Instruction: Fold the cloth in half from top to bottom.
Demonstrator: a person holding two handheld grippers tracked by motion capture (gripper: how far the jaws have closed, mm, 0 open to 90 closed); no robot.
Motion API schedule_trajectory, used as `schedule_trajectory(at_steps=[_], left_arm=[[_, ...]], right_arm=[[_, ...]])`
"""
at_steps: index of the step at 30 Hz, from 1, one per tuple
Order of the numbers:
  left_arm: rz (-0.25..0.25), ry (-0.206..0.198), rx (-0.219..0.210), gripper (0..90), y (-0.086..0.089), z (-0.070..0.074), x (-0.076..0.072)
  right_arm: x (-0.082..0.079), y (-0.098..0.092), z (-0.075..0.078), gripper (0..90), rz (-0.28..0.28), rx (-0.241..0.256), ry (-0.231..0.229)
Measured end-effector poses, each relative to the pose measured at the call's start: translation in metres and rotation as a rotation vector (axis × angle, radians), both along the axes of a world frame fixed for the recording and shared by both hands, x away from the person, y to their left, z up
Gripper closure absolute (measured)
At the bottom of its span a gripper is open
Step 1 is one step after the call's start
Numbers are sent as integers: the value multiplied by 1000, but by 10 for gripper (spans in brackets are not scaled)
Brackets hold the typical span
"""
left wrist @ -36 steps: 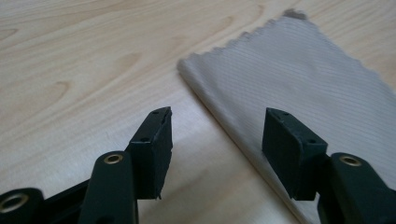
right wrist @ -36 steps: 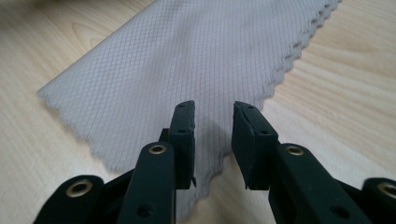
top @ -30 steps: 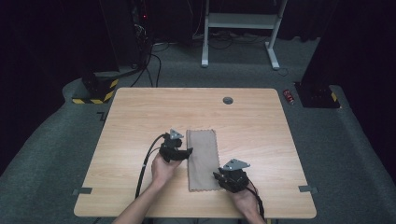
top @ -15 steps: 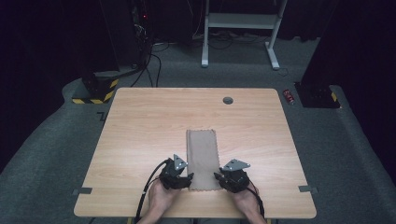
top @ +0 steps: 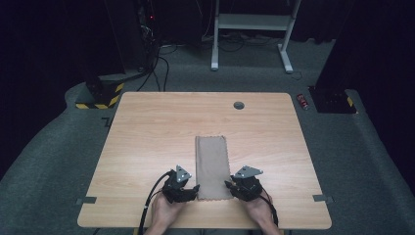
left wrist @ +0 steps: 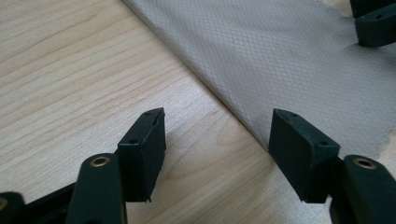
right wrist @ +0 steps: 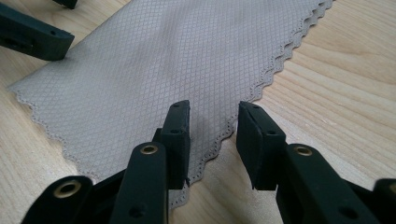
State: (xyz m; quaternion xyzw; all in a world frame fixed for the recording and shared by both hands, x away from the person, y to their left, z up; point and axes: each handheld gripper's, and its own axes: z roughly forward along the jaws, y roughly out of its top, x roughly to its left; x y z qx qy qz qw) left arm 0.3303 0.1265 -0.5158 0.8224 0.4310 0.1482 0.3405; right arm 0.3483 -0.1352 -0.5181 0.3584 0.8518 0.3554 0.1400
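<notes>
A grey-brown folded cloth (top: 212, 166) with a diamond weave and scalloped edges lies lengthwise on the wooden table (top: 147, 132). My left gripper (top: 195, 188) is at its near left corner. In the left gripper view this gripper (left wrist: 217, 140) is open wide, with bare wood between its jaws and the cloth (left wrist: 289, 60) edge by the right jaw. My right gripper (top: 228, 185) is at the near right corner. In the right gripper view it (right wrist: 212, 135) is open more narrowly, one jaw over the cloth (right wrist: 177, 60) and the other over the wood beside the scalloped edge.
A round cable hole (top: 239, 105) sits near the table's far edge. Tape strips (top: 86, 200) mark the near corners. On the floor beyond are a yellow-black striped base (top: 98, 98), a small red object (top: 303, 100) and a white frame (top: 254, 22).
My left gripper has moved from the cloth's left side toward me, down to its near left corner. The right gripper has hardly moved.
</notes>
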Motion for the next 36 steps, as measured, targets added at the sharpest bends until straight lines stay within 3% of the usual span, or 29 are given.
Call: schedule_trajectory(at_steps=[6, 8, 10, 12, 14, 18, 19, 22, 25, 28, 31, 33, 36], left_arm=[[15, 35, -75, 348, 12, 6, 21], [44, 40, -111, 349, 18, 9, 38], [51, 44, -119, 351, 19, 10, 44], [72, 65, -137, 348, 22, 10, 61], [80, 51, -124, 346, 22, 11, 70], [102, 65, -135, 347, 24, 12, 85], [107, 80, -138, 341, 25, 13, 95], [115, 69, -129, 339, 23, 13, 108], [131, 76, -157, 348, 23, 11, 116], [139, 87, -123, 344, 20, 8, 127], [168, 76, -158, 357, 23, 6, 134], [166, 96, -131, 354, 22, 5, 139], [153, 83, -99, 365, 19, 7, 142]], right_arm=[[9, -6, 3, 603, -20, 73, 11], [14, -7, 6, 602, -34, 87, 17], [22, -8, 7, 600, -39, 93, 22], [28, -10, 7, 601, -63, 117, 15], [36, -13, 7, 607, -91, 145, 31], [46, -14, 9, 641, -121, 159, 37], [52, -14, 11, 659, -137, 164, 42], [60, -13, 14, 691, -143, 160, 43], [69, -11, 18, 728, -146, 166, 47], [75, -8, 21, 732, -151, 177, 59], [78, -5, 22, 715, -138, 160, 51], [82, -4, 22, 709, -142, 154, 51], [89, -4, 21, 702, -153, 166, 71]])
